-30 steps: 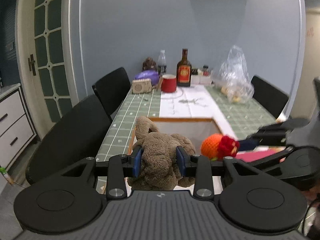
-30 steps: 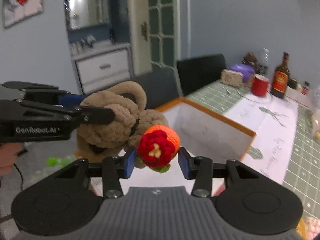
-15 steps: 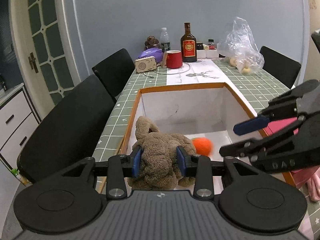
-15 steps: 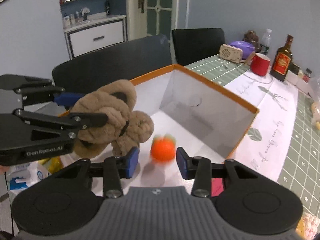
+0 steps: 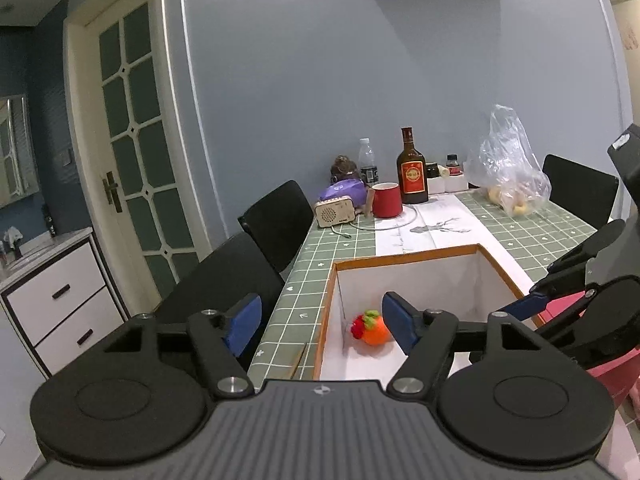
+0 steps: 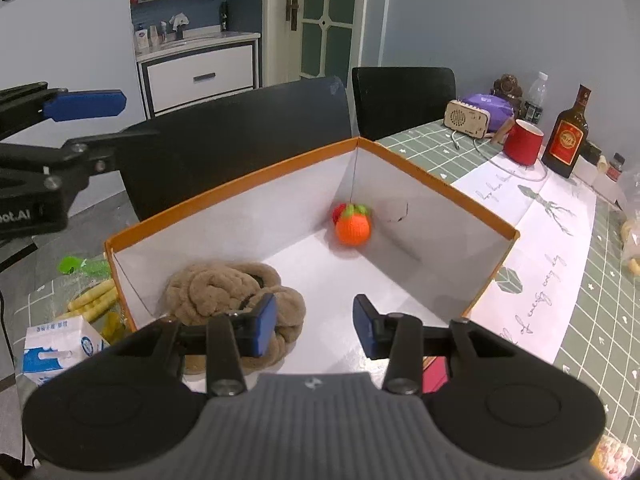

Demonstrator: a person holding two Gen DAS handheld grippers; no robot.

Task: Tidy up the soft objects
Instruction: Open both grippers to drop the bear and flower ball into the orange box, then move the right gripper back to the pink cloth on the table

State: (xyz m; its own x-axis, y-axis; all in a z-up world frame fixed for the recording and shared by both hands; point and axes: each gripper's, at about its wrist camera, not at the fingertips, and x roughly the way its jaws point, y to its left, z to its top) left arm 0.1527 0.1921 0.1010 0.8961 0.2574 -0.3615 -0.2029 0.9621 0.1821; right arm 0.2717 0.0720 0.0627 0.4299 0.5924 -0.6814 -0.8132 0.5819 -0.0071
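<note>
On the green checked tablecloth [image 6: 608, 312], both hand-held grippers gape empty, the left [image 5: 320, 320] opening, right [image 6: 314, 326].

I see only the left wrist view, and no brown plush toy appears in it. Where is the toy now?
Observer: The brown plush toy lies inside the orange-rimmed box, in the near corner, opposite the orange knitted toy.
Operator: Do the right tongs hold something? I see only their side.
Observer: No. Their pads stand apart with nothing between them, above the box floor beside the plush toy.
</note>
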